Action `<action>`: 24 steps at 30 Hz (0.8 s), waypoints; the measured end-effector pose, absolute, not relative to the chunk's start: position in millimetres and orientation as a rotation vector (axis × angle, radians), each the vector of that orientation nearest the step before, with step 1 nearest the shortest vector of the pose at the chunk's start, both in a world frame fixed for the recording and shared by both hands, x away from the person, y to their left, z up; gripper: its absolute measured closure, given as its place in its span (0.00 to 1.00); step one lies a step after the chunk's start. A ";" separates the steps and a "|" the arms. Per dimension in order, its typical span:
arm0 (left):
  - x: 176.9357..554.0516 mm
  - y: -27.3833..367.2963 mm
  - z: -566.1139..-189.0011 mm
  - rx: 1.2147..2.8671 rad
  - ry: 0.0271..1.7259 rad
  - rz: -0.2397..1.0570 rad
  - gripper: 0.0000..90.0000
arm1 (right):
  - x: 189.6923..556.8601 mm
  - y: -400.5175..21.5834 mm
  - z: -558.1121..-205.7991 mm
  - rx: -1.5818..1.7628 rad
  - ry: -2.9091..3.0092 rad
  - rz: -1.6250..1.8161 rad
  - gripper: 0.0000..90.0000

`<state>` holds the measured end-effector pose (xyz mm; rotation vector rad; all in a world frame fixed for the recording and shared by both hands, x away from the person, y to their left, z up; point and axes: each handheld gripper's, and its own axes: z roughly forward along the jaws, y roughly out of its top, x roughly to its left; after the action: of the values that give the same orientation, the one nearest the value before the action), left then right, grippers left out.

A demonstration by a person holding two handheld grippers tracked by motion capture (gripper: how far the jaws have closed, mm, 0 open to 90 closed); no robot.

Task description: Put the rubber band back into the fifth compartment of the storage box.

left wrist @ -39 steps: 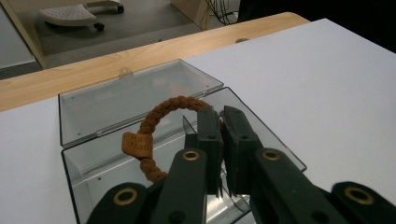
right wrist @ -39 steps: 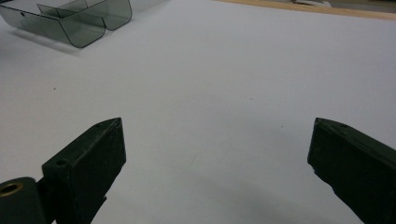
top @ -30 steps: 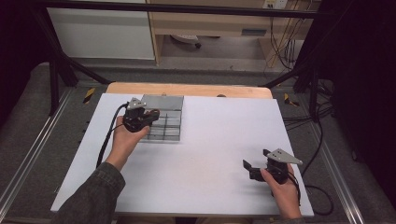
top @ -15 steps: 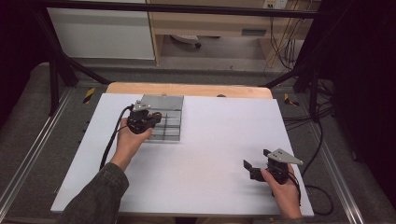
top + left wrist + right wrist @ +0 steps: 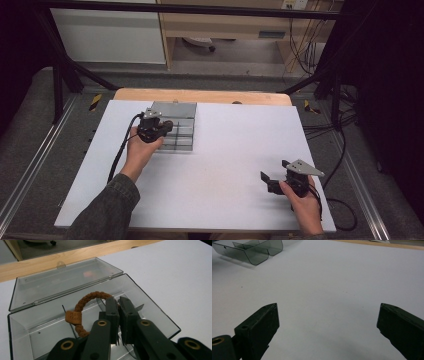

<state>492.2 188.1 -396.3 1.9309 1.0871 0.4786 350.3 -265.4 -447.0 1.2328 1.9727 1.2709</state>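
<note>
A clear plastic box (image 5: 152, 307) stands open at the table's far left, its lid (image 5: 62, 282) folded back flat. A brown braided bracelet (image 5: 86, 298) with a leather tag arches over the box's inside. My left gripper (image 5: 119, 301) is shut on one end of the bracelet, holding it just above the box floor. In the high view the left gripper (image 5: 165, 127) hovers over the box (image 5: 184, 145). My right gripper (image 5: 274, 170) rests open near the table's front right, with nothing between its jaws (image 5: 327, 315). The box (image 5: 257, 251) lies far off at the upper left of the right gripper view.
The white table top (image 5: 225, 150) is bare between the two hands. A wooden strip (image 5: 210, 96) runs along its far edge. Black frame bars and cables (image 5: 340, 150) flank the table on the right.
My left gripper has crept slightly right and nearer over the box, still holding the bracelet. The right gripper has stayed where it was.
</note>
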 end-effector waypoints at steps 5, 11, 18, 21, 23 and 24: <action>492.8 187.8 -397.4 1.931 1.092 0.476 0.95 | 350.4 -265.9 -446.9 1.232 1.970 1.272 0.05; 494.0 189.0 -398.7 1.924 1.105 0.479 0.95 | 350.3 -266.1 -446.7 1.236 1.964 1.273 0.05; 495.6 190.0 -401.6 1.926 1.115 0.466 0.95 | 350.3 -266.3 -446.8 1.237 1.964 1.275 0.05; 495.6 190.5 -402.0 1.914 1.119 0.466 0.95 | 350.4 -266.5 -446.9 1.239 1.966 1.273 0.05; 495.4 191.8 -402.9 1.906 1.130 0.465 0.95 | 350.4 -266.0 -446.8 1.240 1.967 1.277 0.05; 495.4 192.3 -404.0 1.900 1.134 0.458 0.95 | 350.4 -266.0 -446.8 1.239 1.968 1.275 0.05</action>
<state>495.4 192.3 -404.0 1.9001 1.1342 0.4581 350.4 -266.0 -446.8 1.2388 1.9676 1.2752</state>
